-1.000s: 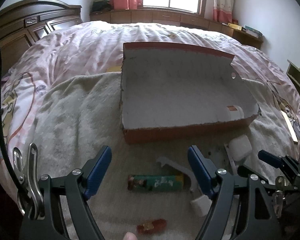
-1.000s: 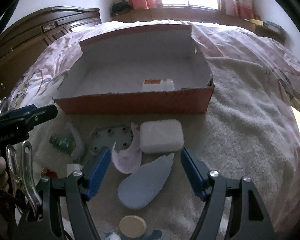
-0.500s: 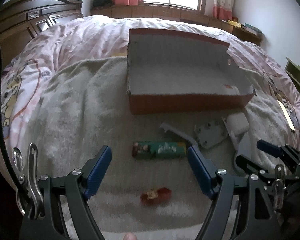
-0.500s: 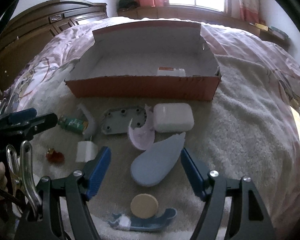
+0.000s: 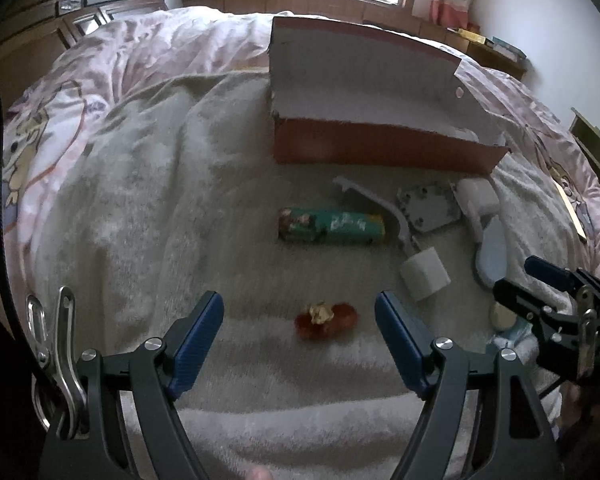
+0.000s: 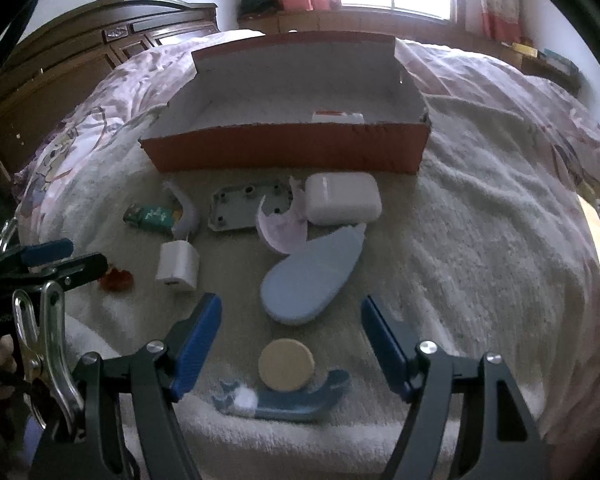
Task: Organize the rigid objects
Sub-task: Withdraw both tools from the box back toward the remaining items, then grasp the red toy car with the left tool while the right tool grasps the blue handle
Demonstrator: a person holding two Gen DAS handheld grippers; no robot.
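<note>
An open orange box (image 5: pixel 380 152) (image 6: pixel 284 152) stands on the towel, with a small white item (image 6: pixel 337 117) inside. In front of it lie a green tube (image 5: pixel 332 226) (image 6: pixel 150 216), a white cube (image 5: pixel 424 279) (image 6: pixel 178 266), a grey plate (image 5: pixel 428 208) (image 6: pixel 240 206), a white case (image 6: pixel 342 198), a blue oval piece (image 6: pixel 312 276), a tan disc (image 6: pixel 286 365) and a small red object (image 5: pixel 326 319) (image 6: pixel 116 280). My left gripper (image 5: pixel 299 328) is open and empty, just short of the red object. My right gripper (image 6: pixel 291 330) is open and empty, above the tan disc.
A cream towel (image 5: pixel 140 208) covers a pink bedspread (image 5: pixel 148 48). A dark wooden headboard (image 6: pixel 80 52) stands at the left, a window sill with curtains at the back. A curved blue piece (image 6: pixel 296 400) lies nearest the right gripper. A curved white piece (image 5: pixel 380 204) lies by the tube.
Both grippers have drawn back from the box, so it looks smaller and more loose objects show in front. Both stay open and empty.
</note>
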